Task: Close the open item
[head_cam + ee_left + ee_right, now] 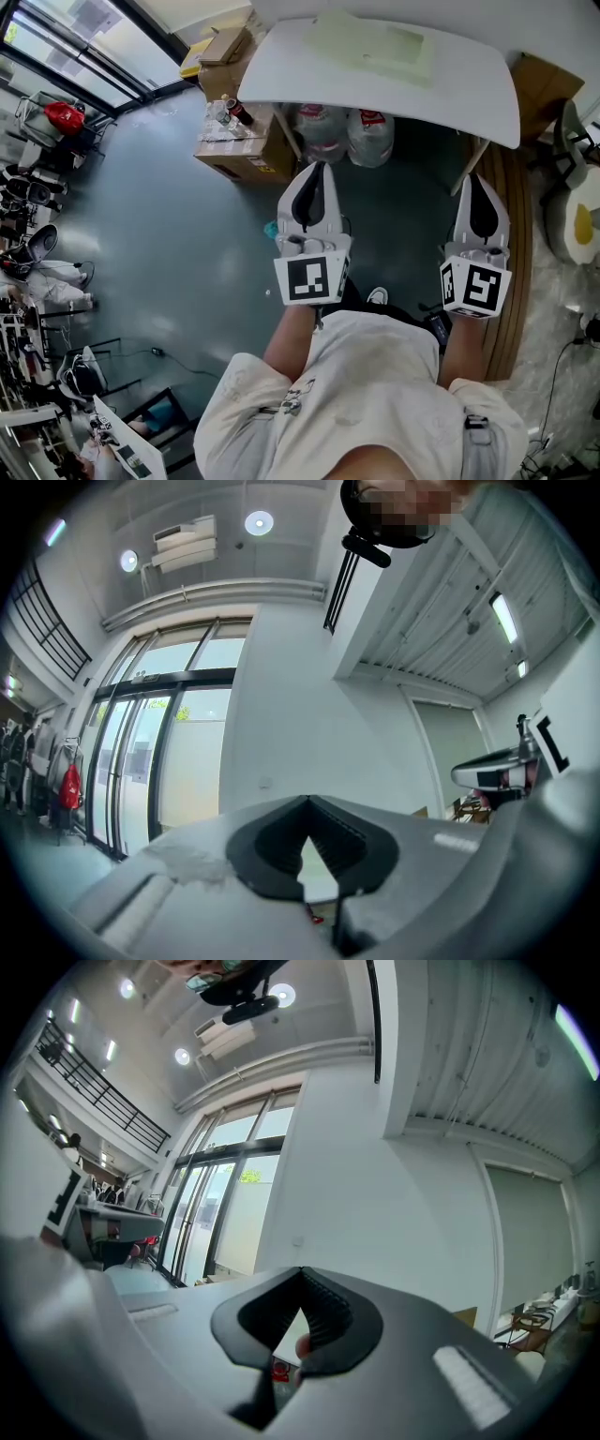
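A white table (281, 70) stands ahead of me in the head view, and a pale, flat, greenish item (375, 42) lies on its far part; whether it is open I cannot tell. Short of the table's near edge, my left gripper (319, 167) is held over the floor with its jaws together and nothing between them. My right gripper (475, 178) is level with it to the right, also shut and empty. In the left gripper view the left gripper (307, 799) points slightly up at a white wall. The right gripper (301, 1269) in its own view does the same.
Two large water bottles (323, 131) stand under the table. Cardboard boxes (239, 150) with small bottles on top sit at the table's left, and another brown box (544, 84) at its right. A wooden strip (516, 234) runs along the floor on the right.
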A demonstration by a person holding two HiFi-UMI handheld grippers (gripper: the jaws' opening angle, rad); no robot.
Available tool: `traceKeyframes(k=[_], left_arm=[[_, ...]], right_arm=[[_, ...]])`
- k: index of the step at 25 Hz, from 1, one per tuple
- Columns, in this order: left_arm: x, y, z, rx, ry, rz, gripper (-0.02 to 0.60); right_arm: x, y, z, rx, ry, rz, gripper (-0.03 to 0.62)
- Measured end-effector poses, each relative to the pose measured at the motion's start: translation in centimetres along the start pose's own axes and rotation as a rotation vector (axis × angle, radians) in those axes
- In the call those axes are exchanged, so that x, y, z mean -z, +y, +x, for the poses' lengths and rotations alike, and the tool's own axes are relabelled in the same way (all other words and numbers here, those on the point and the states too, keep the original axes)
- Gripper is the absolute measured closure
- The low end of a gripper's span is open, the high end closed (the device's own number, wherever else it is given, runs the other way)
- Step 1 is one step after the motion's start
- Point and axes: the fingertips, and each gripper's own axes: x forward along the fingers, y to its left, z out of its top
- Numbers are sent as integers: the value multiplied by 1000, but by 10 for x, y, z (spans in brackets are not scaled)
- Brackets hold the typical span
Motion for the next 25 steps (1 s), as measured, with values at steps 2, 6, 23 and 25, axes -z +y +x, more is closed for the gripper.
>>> traceKeyframes(k=[2,6,23,25], left_arm=[[2,1,3,-10,4,-2,580],[10,8,10,-25,12,-7,580],[33,78,106,-12,11,-27,580],[38,94,121,-8,16,-27,580]], right_arm=[[2,-1,5,-5,0,2,592],[7,2,17,-18,-1,1,592],[21,36,135,-39,27,-37,592],[21,44,155,-38,31,-40,592]])
